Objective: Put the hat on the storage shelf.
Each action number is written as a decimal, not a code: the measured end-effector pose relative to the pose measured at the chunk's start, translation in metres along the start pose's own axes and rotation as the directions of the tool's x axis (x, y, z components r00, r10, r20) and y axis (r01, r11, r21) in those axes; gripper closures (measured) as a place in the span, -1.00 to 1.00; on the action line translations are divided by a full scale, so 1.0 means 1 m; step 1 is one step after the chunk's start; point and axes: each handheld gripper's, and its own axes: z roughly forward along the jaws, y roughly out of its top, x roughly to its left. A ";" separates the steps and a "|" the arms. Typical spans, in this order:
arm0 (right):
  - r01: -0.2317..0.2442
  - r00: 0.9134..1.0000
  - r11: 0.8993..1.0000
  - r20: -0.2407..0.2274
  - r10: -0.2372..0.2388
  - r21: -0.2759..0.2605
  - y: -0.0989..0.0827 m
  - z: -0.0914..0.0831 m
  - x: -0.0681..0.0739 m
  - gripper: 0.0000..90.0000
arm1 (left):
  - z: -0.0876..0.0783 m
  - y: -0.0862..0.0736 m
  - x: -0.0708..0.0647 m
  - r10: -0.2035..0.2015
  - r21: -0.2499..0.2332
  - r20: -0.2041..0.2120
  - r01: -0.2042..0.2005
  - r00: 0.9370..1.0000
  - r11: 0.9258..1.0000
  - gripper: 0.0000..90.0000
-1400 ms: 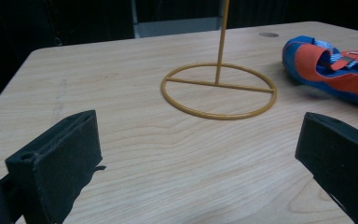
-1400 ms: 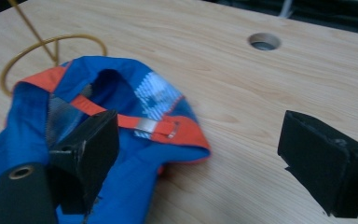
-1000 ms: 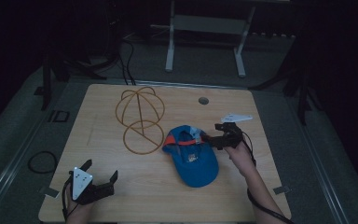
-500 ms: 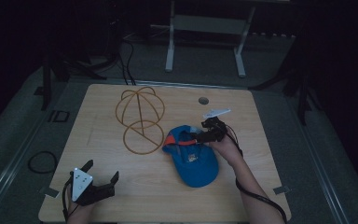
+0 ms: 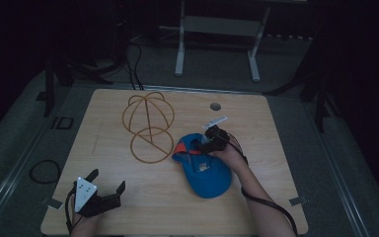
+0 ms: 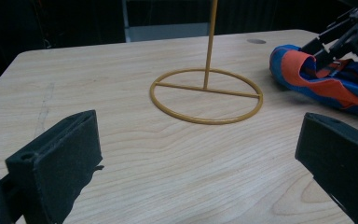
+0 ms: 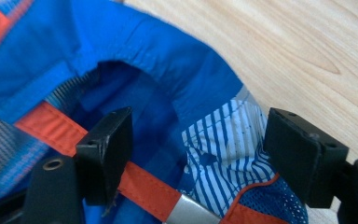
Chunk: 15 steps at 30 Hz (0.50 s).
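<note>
A blue cap (image 5: 208, 174) with an orange back strap (image 7: 63, 133) lies upside down on the wooden table (image 5: 276, 128), right of centre. My right gripper (image 5: 205, 145) is down at the cap's back opening. Its jaws have just been closing a little and stand open, with the strap and the blue-and-white striped lining (image 7: 223, 140) between them (image 7: 198, 149), unpressed. The cap (image 6: 326, 81) and that gripper (image 6: 328, 44) also appear in the left gripper view. My left gripper (image 5: 107, 180) rests open and empty (image 6: 198, 158) at the table's near left.
A yellow wire hat stand (image 5: 149, 126) with a ring base (image 6: 206, 95) stands left of the cap, close to its orange edge. A round cable hole (image 5: 215, 106) sits near the far edge. A metal frame (image 5: 217, 24) stands behind the table.
My right gripper has moved left and down from beside the cap's right edge onto its back opening. The left gripper has stayed in place.
</note>
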 end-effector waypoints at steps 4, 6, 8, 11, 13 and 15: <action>0.052 0.998 0.998 0.027 -0.053 0.041 0.000 0.004 0.005 -0.27 | 0.000 0.000 0.000 -0.003 0.001 0.000 0.003 1.000 1.000 -0.99; 0.066 0.997 0.997 0.028 -0.068 0.042 0.000 0.004 0.006 -0.20 | 0.000 0.000 0.000 -0.001 0.000 -0.001 0.001 1.000 1.000 -0.99; 0.085 0.996 0.996 0.014 -0.086 0.039 0.000 0.003 0.008 0.14 | 0.000 0.000 0.001 -0.001 0.001 -0.004 0.001 1.000 1.000 -0.99; 0.084 0.996 0.996 -0.010 -0.083 0.037 0.000 0.002 0.009 0.47 | 0.000 0.000 0.001 0.000 0.002 -0.006 0.000 1.000 1.000 -0.99; 0.094 0.995 0.995 -0.033 -0.093 0.039 0.000 0.001 0.012 0.72 | 0.000 0.000 0.000 0.000 0.003 -0.005 0.000 1.000 1.000 -0.99; 0.122 0.992 0.992 -0.028 -0.121 0.039 0.000 0.002 0.017 0.88 | 0.000 0.000 0.000 0.003 0.003 -0.005 -0.003 1.000 1.000 -0.99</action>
